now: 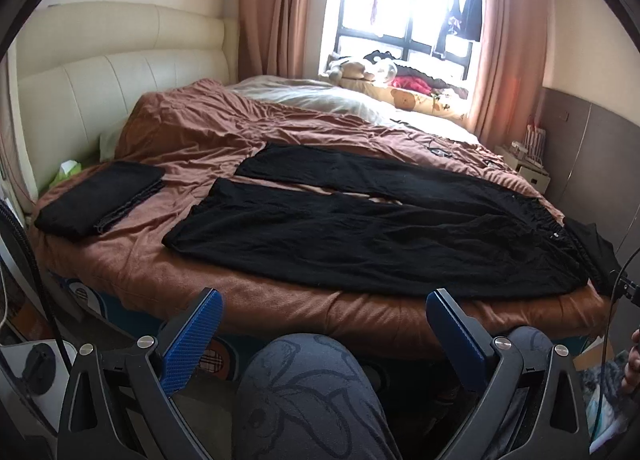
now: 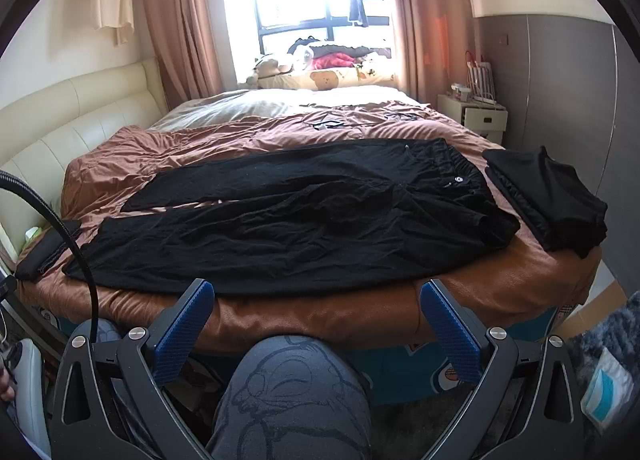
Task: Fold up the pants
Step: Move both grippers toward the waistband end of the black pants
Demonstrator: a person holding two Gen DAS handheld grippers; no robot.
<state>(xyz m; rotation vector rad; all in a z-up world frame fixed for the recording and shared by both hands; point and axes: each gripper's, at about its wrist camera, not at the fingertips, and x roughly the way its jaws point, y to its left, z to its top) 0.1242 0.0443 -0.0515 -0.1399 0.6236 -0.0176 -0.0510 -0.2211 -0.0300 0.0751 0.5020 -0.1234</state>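
Observation:
Black pants (image 1: 360, 236) lie spread flat on the brown bed cover (image 1: 192, 132), legs to the left and waistband to the right near the front edge. They also show in the right wrist view (image 2: 288, 228). My left gripper (image 1: 324, 296) is open and empty, held back from the bed's front edge above my knee. My right gripper (image 2: 318, 288) is open and empty, also short of the bed edge, in front of the pants' middle.
A folded black garment (image 1: 100, 196) lies at the bed's left end, and a black pile (image 2: 552, 200) at its right end. A cream headboard (image 1: 100, 92) stands left, a nightstand (image 2: 476, 116) right, a window sill with toys (image 2: 320, 64) behind.

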